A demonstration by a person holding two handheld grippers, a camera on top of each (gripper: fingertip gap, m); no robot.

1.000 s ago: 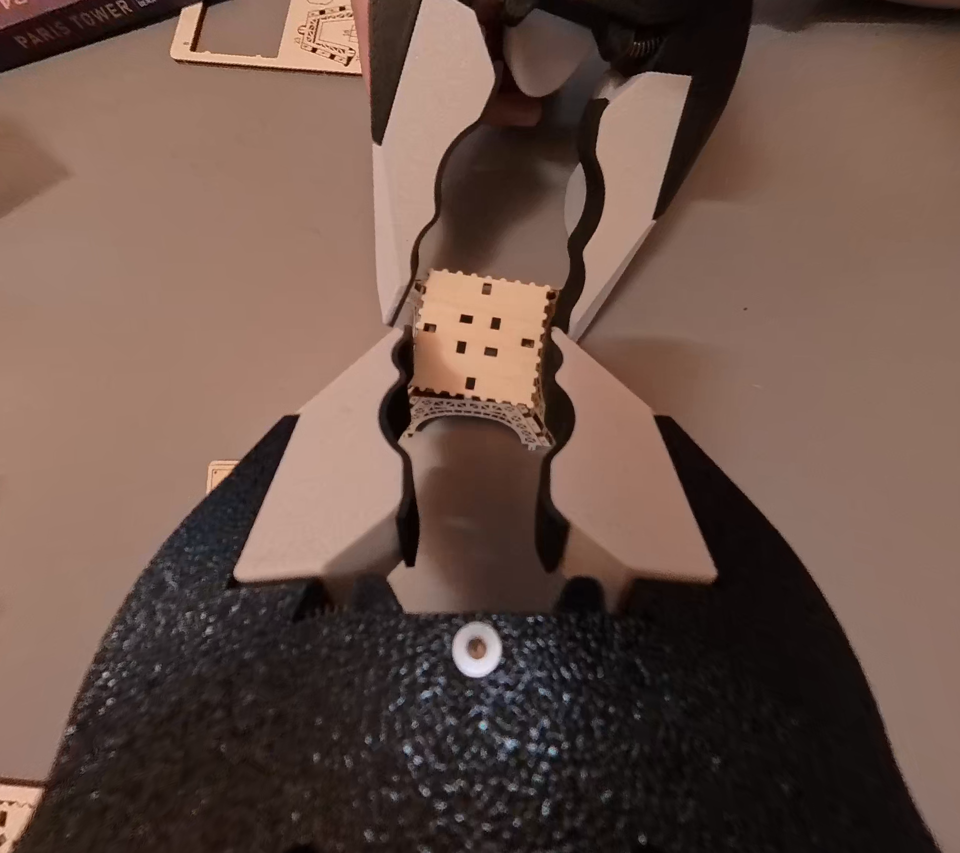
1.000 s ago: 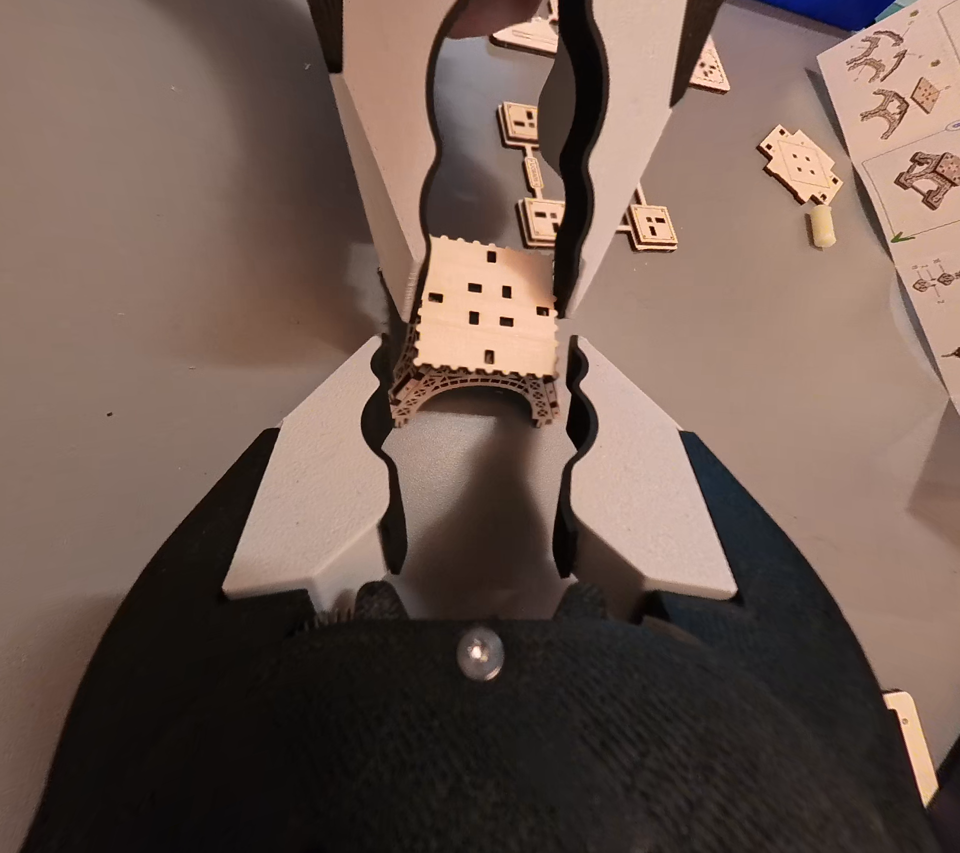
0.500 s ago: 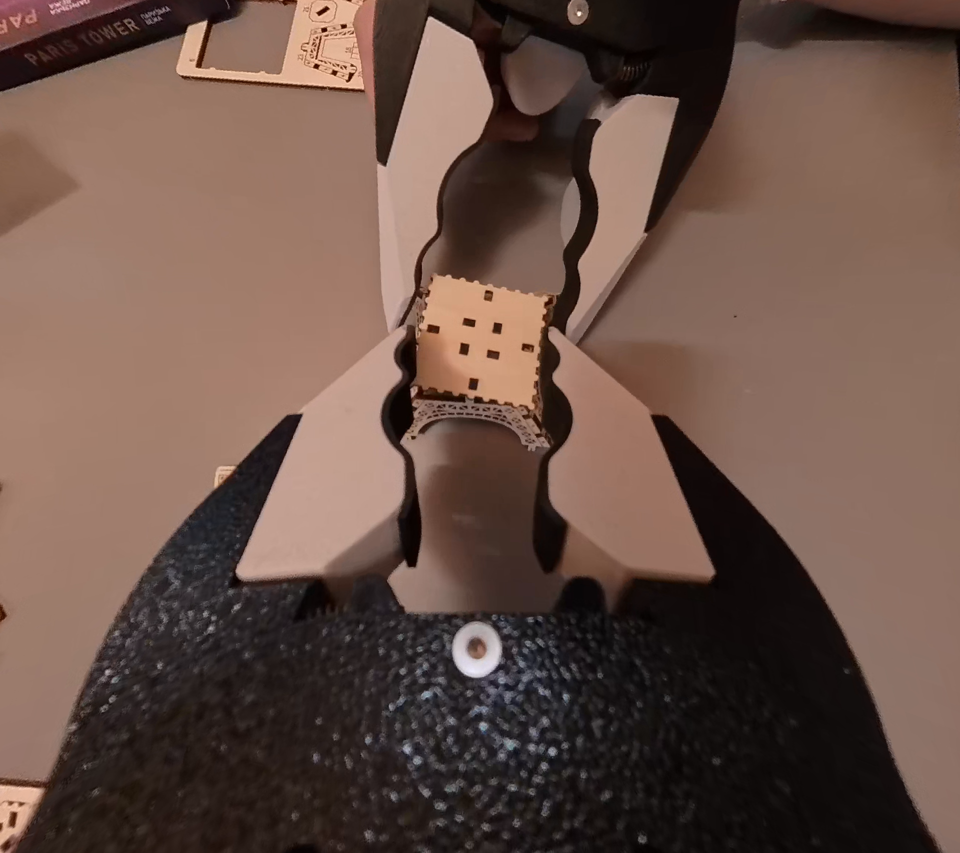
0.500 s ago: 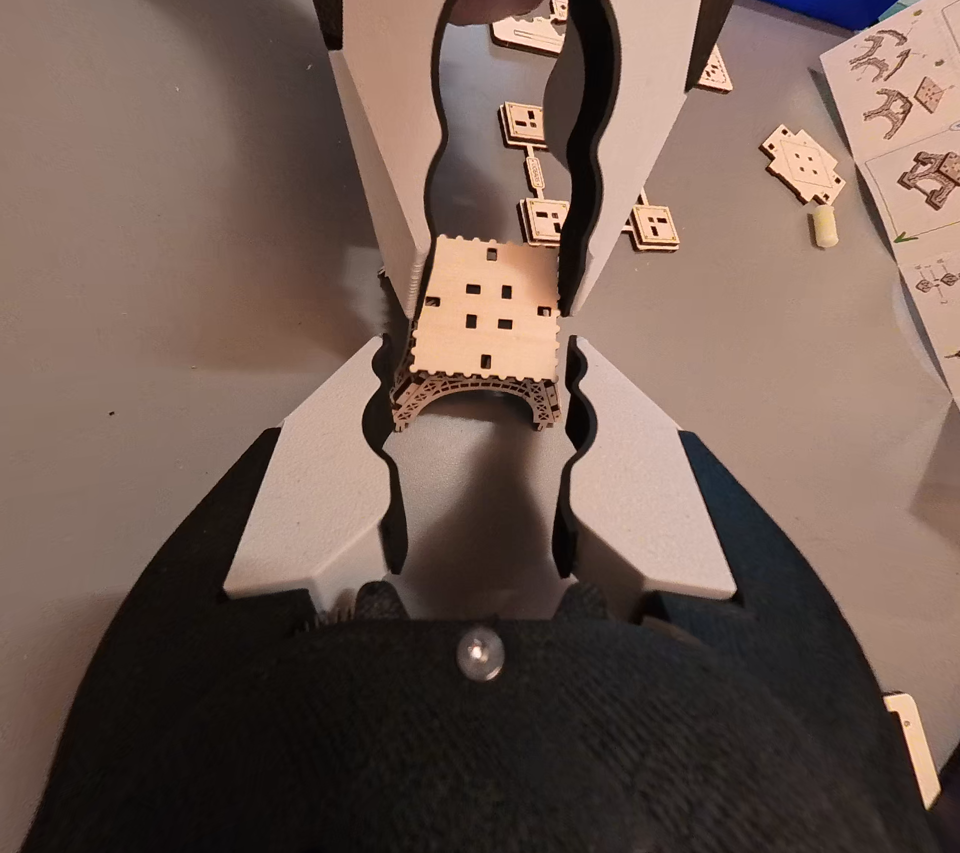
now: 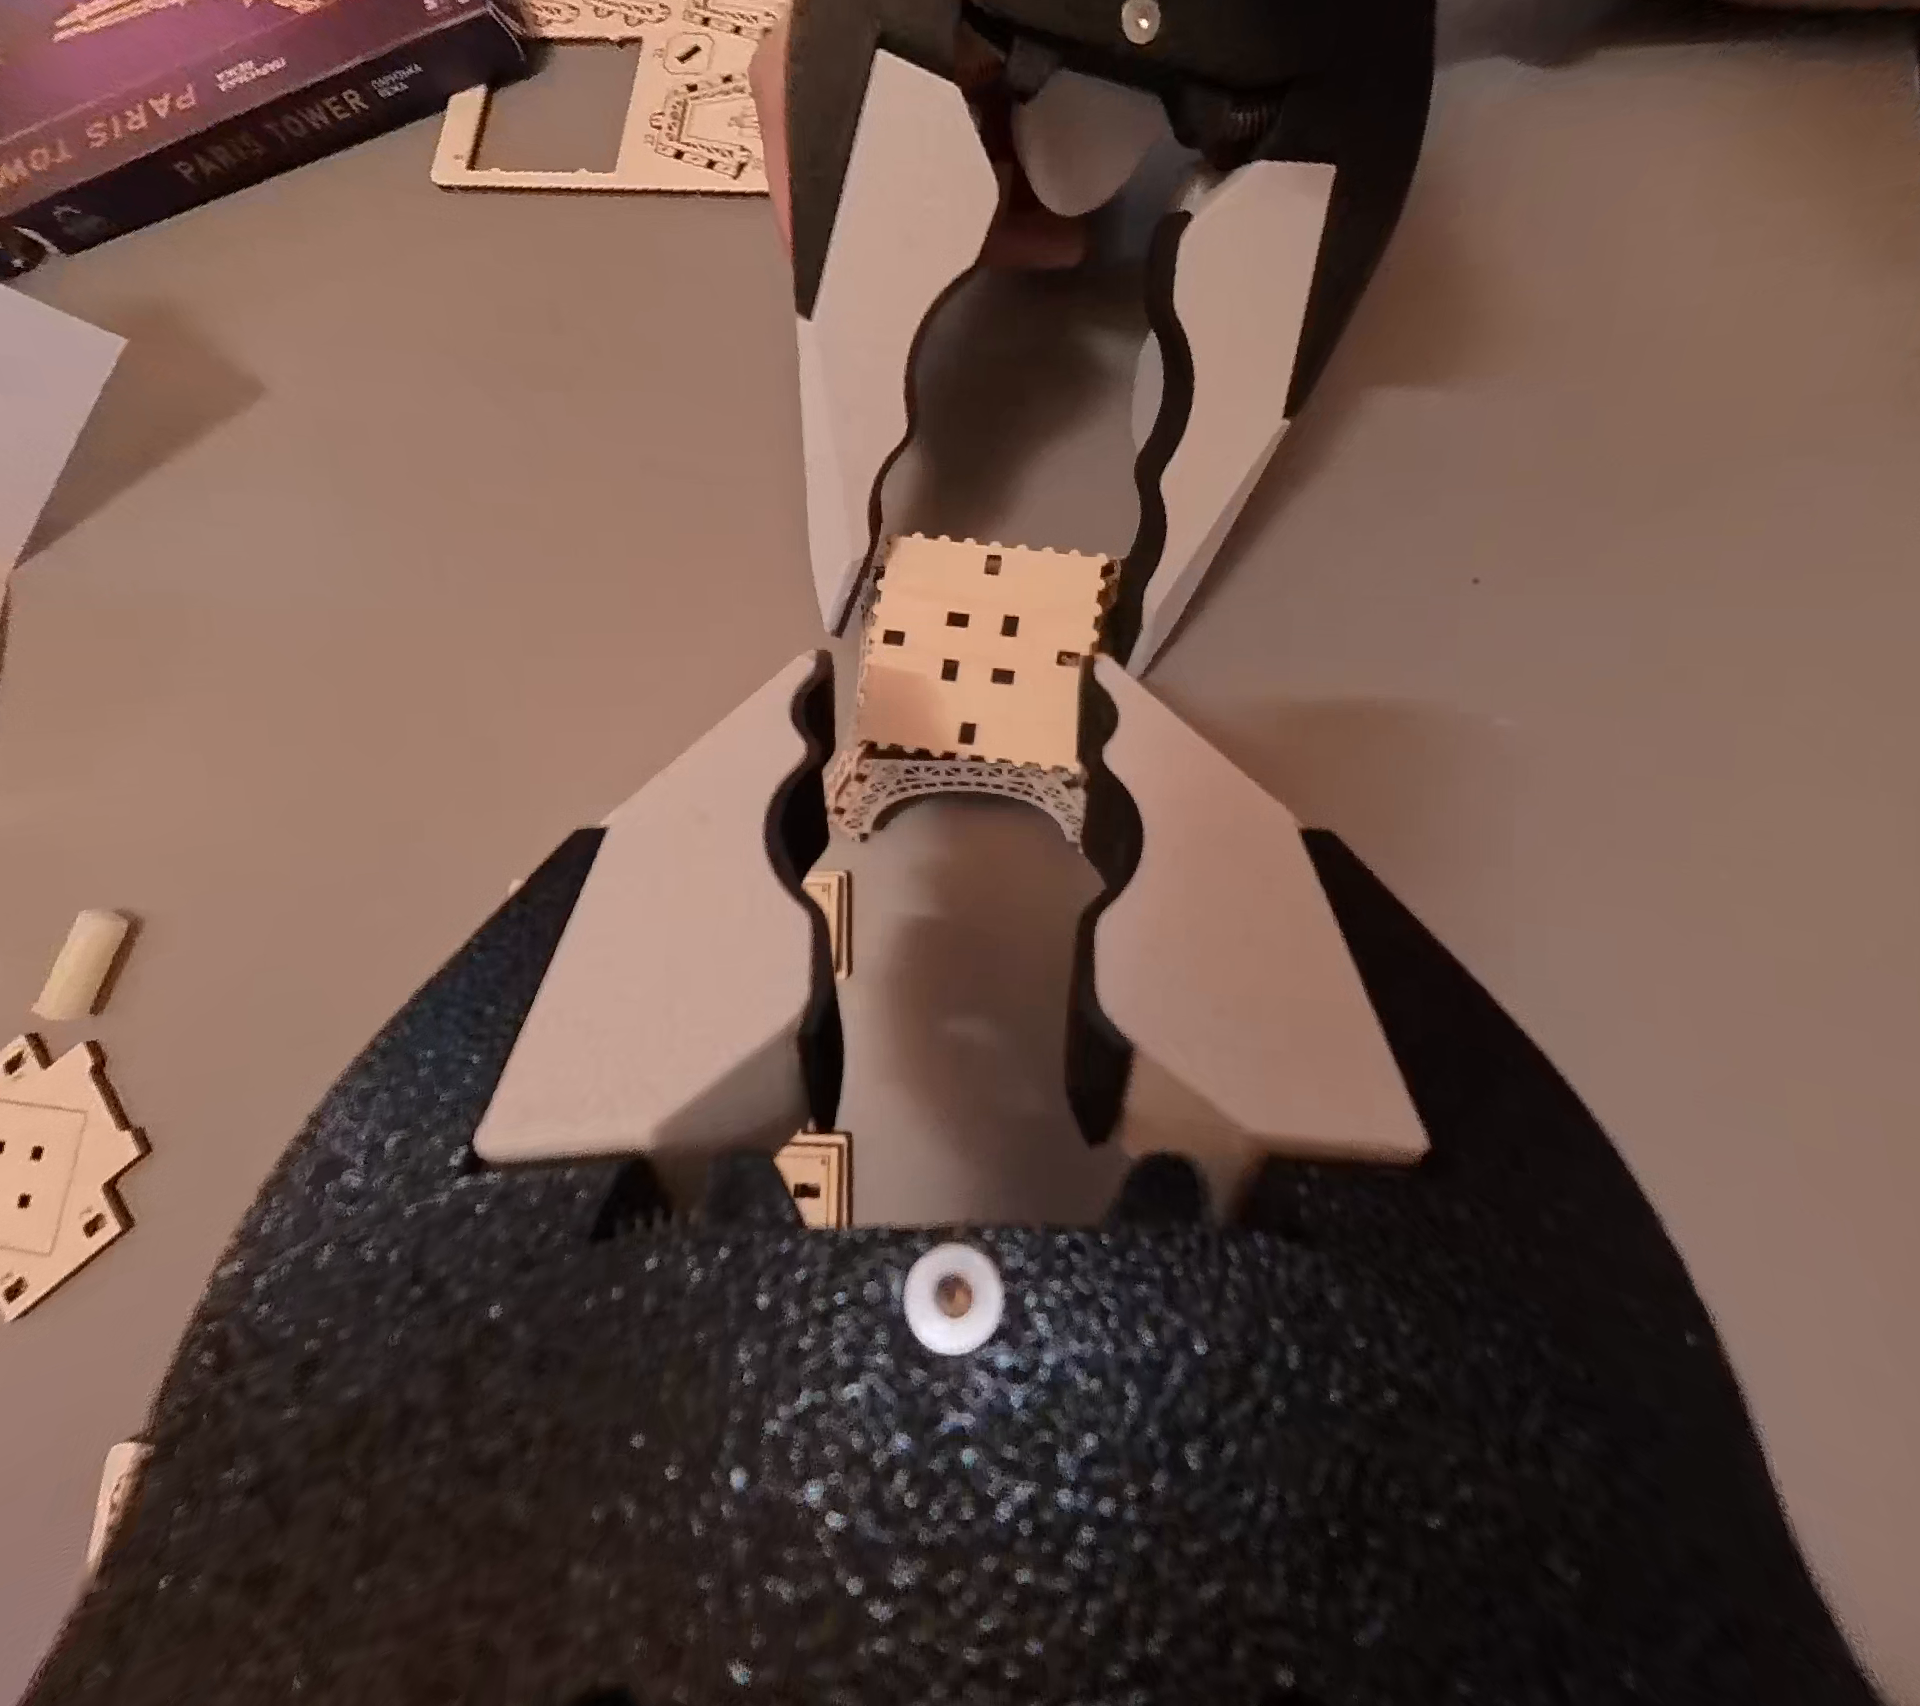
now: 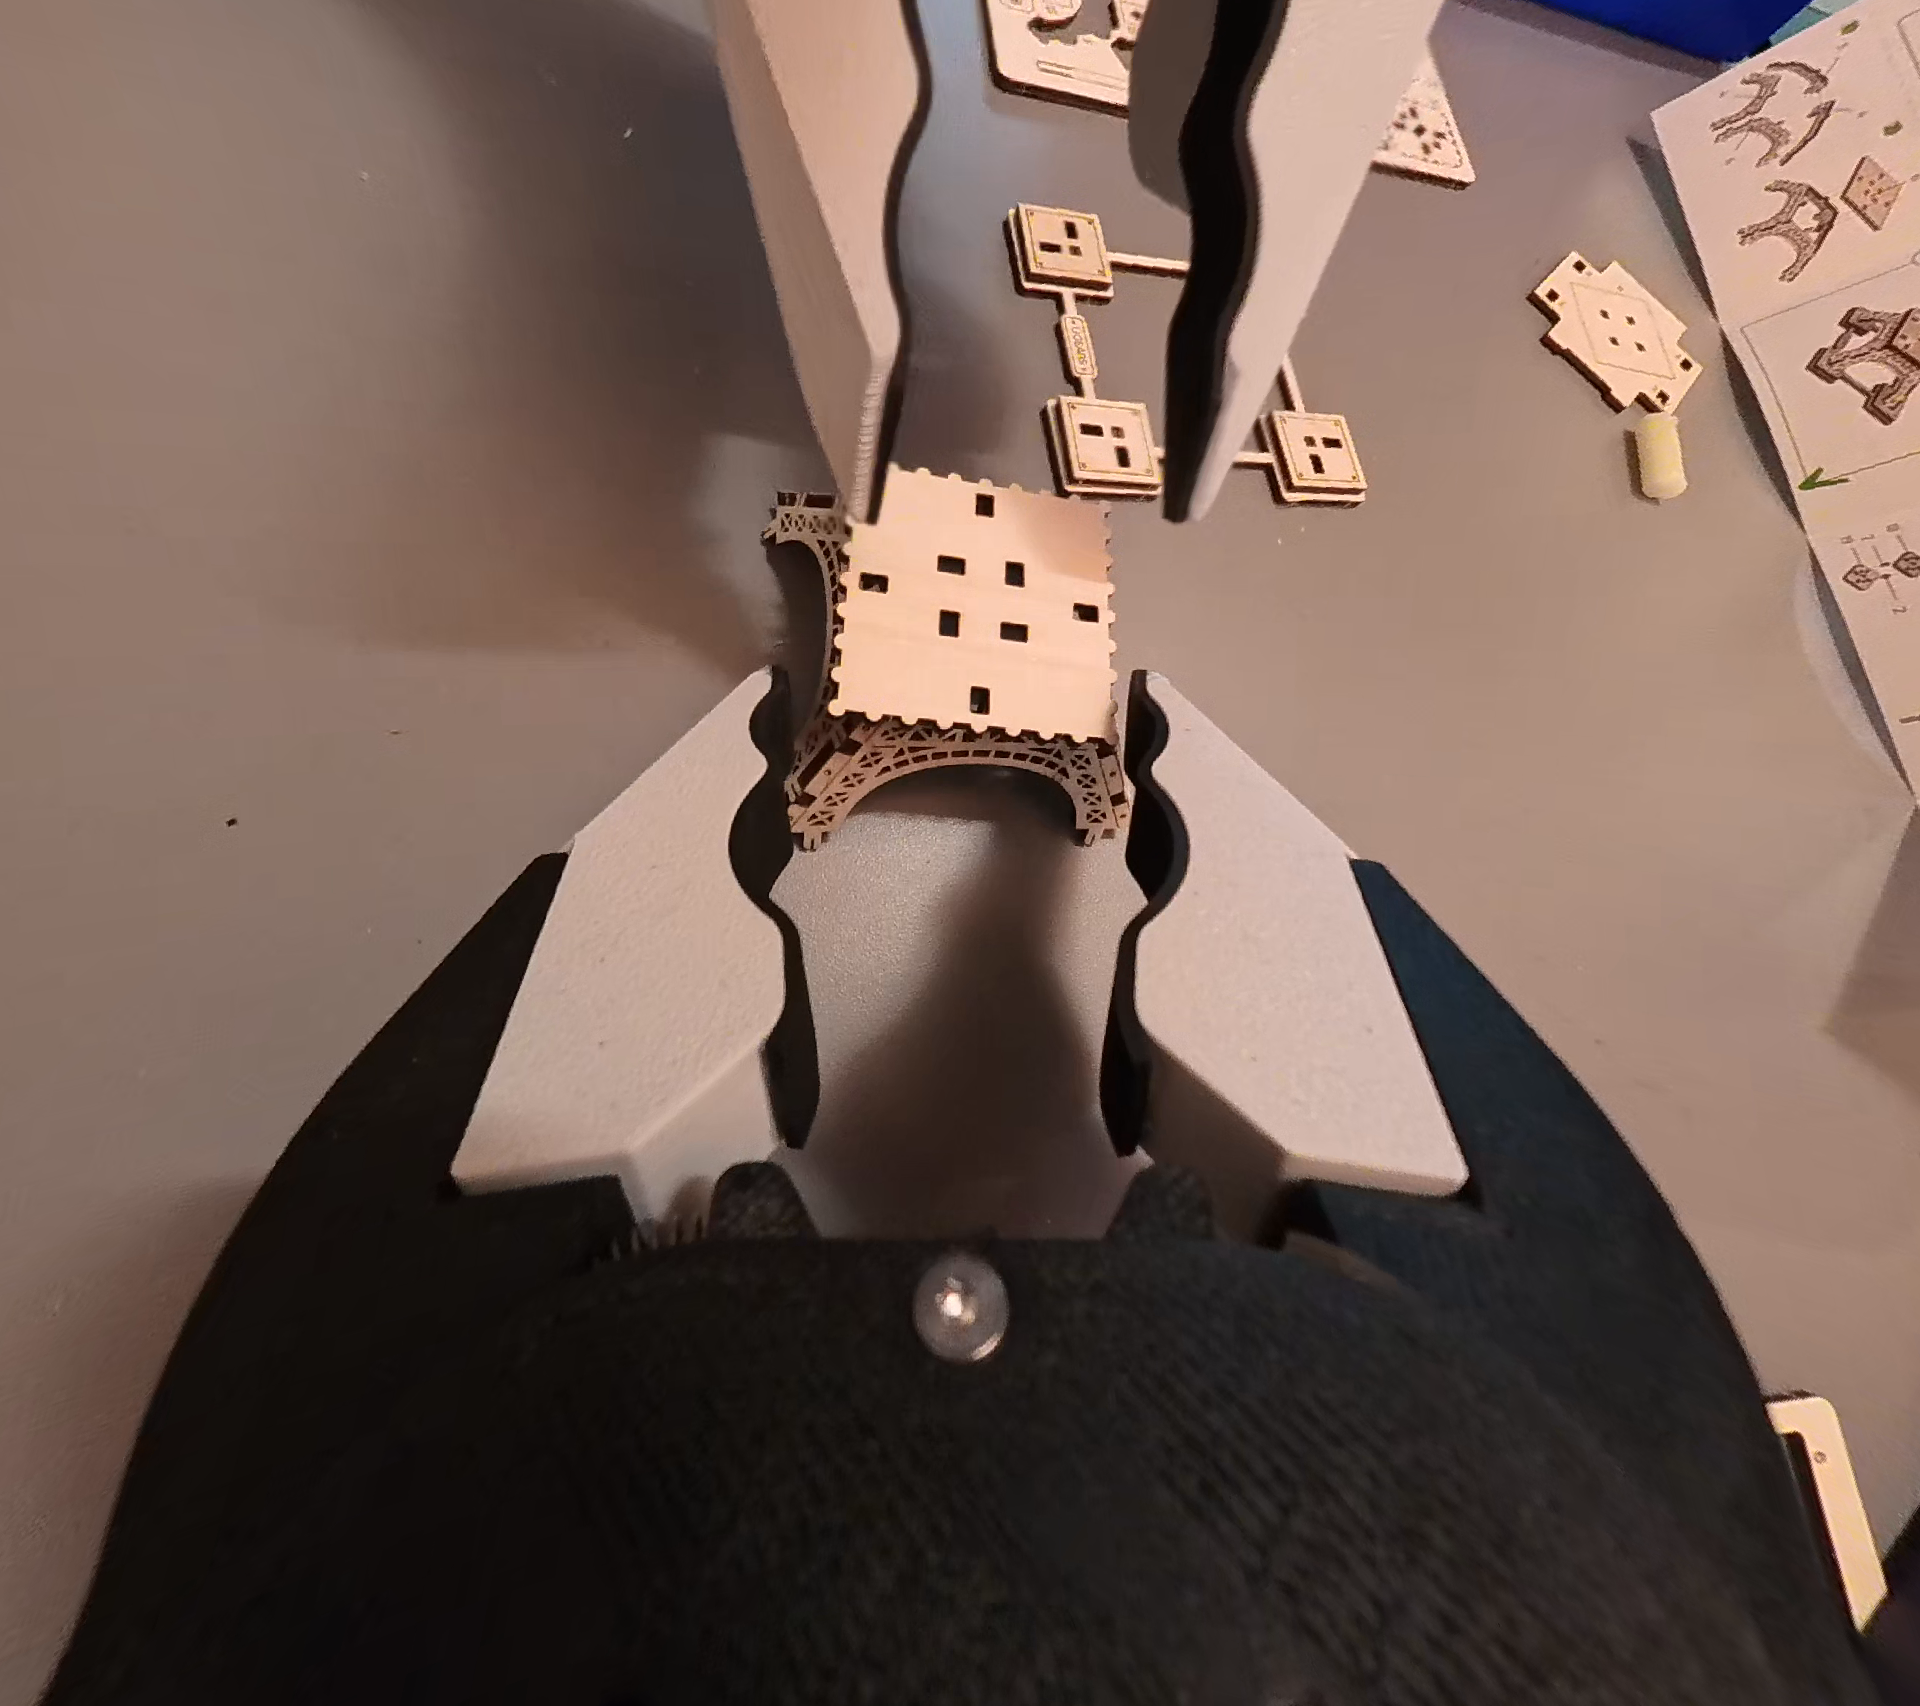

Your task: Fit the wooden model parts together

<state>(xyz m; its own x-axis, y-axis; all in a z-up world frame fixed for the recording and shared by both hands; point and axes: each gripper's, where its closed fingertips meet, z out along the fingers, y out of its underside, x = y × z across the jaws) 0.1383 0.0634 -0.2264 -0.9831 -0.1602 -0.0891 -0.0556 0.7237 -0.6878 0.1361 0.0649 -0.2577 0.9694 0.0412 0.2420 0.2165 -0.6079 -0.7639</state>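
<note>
The wooden model is a tower base with lattice arches under a square slotted top plate. It hangs between both grippers above the grey table. My left gripper is shut on its near end, held only by the fingertips. My right gripper comes in from the opposite side. In the right wrist view, my right gripper is shut on the model at the arch legs. The left gripper reaches only the plate's far edge there. One far arch leg shows outside its finger.
A purple box and a cut-out wooden sheet lie at the back left. A cross-shaped plate and a cream peg lie at the left. Square parts on a sprue and an instruction sheet lie beyond the model. My two grippers' fingertips are within a few centimetres of each other. Both grippers' tips are roughly 20 cm from the cream peg. The right camera catches it too, in the right wrist view.
My left gripper has drawn back along the model, so its tips now sit at the model's end. The right gripper and the model have barely moved.
</note>
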